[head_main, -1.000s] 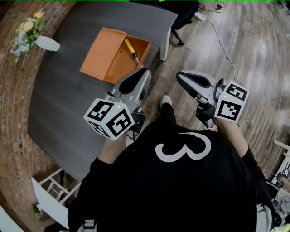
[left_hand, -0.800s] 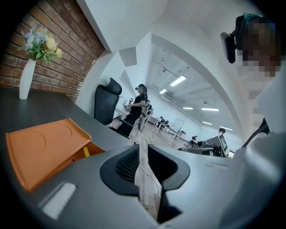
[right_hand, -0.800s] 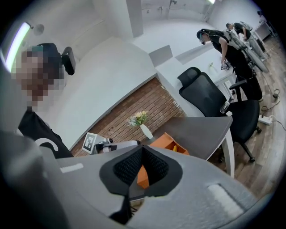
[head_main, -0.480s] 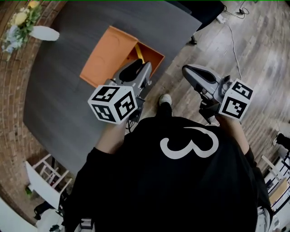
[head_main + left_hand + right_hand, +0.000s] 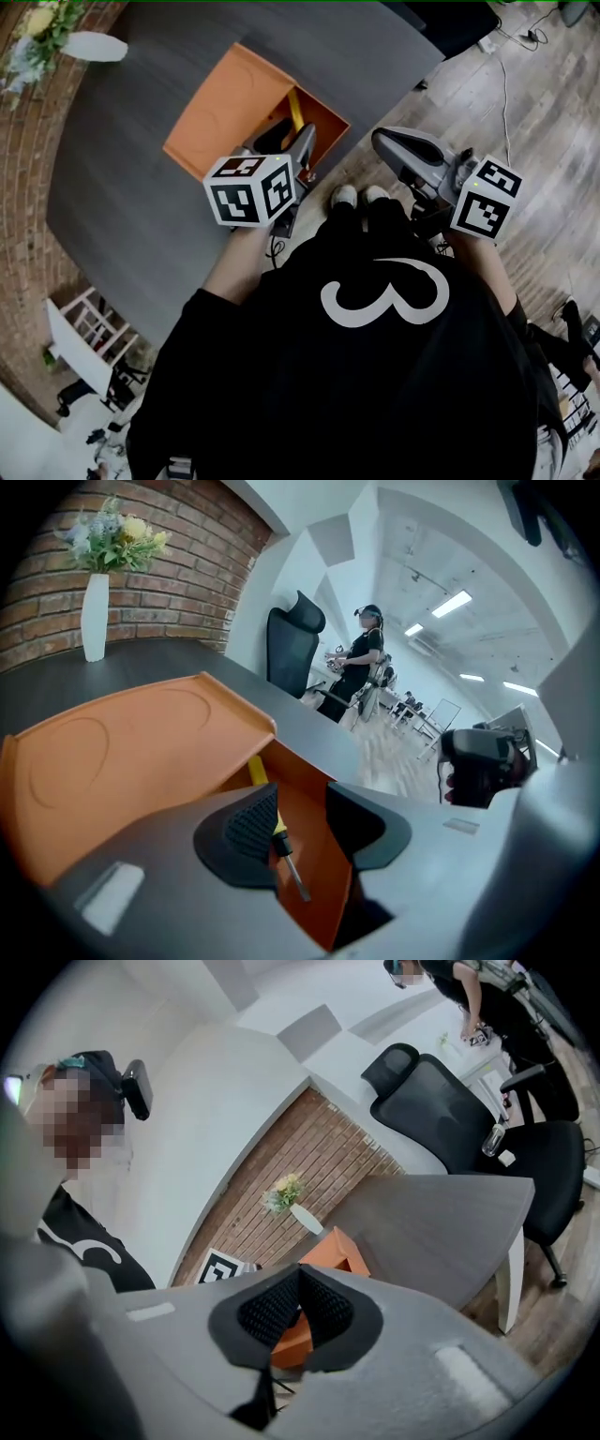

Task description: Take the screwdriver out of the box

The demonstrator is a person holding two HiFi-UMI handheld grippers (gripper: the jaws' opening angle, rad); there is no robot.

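An orange box (image 5: 319, 127) lies open on the dark grey table (image 5: 141, 187), with its lid (image 5: 230, 103) folded out flat to the left. Inside it lies the screwdriver (image 5: 295, 107), with a yellow handle (image 5: 258, 771) and a thin metal shaft (image 5: 294, 877). My left gripper (image 5: 291, 142) hangs tilted down over the box's near end. Its jaws are opening, and the screwdriver shows through the gap below them, untouched. My right gripper (image 5: 398, 150) is off the table's right side over the wooden floor, shut on nothing. The box (image 5: 333, 1246) shows beyond it.
A white vase with flowers (image 5: 94, 45) stands at the table's far left by the brick wall. A black office chair (image 5: 295, 653) stands past the far table edge, with a person (image 5: 361, 672) beyond it. A white rack (image 5: 84, 328) stands left of me.
My left gripper has gone forward and down to the box's near end, and its jaws have parted. The right gripper has shifted a little and stayed shut.
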